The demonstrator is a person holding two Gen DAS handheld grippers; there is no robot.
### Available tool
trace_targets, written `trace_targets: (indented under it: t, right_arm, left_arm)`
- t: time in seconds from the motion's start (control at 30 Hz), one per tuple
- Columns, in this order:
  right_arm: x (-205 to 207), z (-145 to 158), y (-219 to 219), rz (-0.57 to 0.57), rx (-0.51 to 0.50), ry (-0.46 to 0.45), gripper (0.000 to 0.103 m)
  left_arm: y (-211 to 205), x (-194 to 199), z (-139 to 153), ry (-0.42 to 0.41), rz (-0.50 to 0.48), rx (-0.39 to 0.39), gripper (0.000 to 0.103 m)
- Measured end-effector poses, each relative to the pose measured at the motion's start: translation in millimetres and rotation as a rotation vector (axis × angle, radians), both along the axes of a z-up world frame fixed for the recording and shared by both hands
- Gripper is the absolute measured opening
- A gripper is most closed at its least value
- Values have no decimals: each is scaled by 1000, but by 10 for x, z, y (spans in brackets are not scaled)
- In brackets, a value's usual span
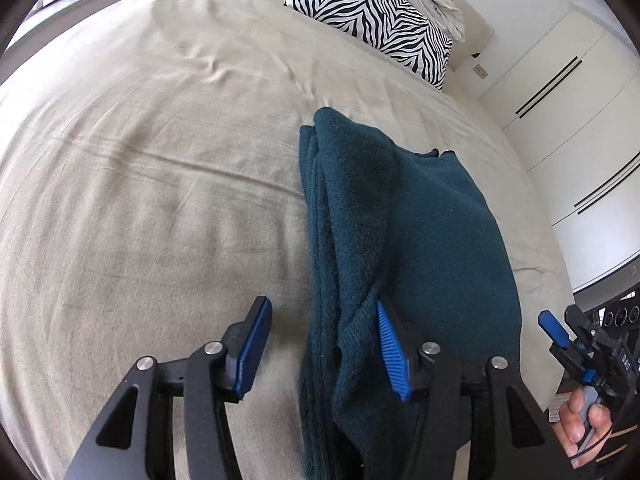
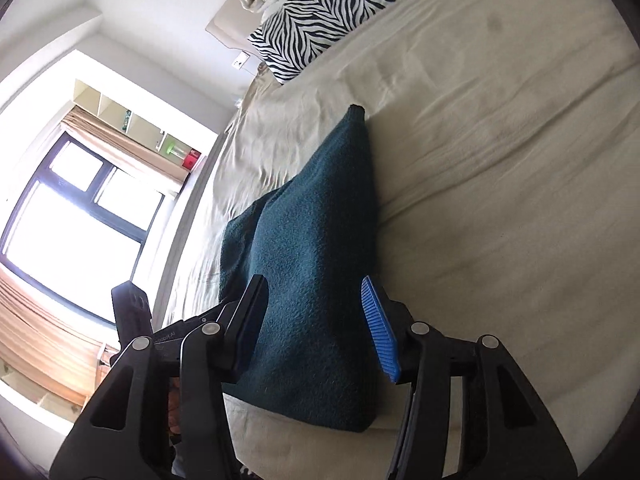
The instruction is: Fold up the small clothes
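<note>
The near end of the teal garment (image 1: pixel 404 216) is cut off by the lower edge of the left wrist view, and part of it is covered by the left tool (image 1: pixel 324 350). Behind the right tool (image 2: pixel 318 330) its near corner is hidden. Whether any cloth is touched by either tool's pads cannot be told. The zebra pillow (image 2: pixel 320 12) ahead is cropped at the top edge.

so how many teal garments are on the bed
1. The teal garment lies folded lengthwise on the bed, below the zebra pillow. The open left claw and open right claw straddle its near end. Others may lie out of view.
</note>
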State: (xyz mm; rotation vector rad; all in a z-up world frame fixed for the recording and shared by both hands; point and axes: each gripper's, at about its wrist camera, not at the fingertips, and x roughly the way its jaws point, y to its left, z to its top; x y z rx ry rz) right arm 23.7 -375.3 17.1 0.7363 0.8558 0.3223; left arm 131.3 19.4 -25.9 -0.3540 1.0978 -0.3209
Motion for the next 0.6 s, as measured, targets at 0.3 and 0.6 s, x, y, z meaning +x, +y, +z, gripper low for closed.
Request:
trace_targets:
  t: [0.3, 0.6]
  right_arm:
    - [-223, -435, 264, 76, -39, 61, 44]
    - [-727, 364, 402, -64, -487, -132, 58]
  left_arm:
    - [104, -367, 138, -66, 32, 75, 58]
    - [-170, -1223, 987, -528, 98, 384, 103]
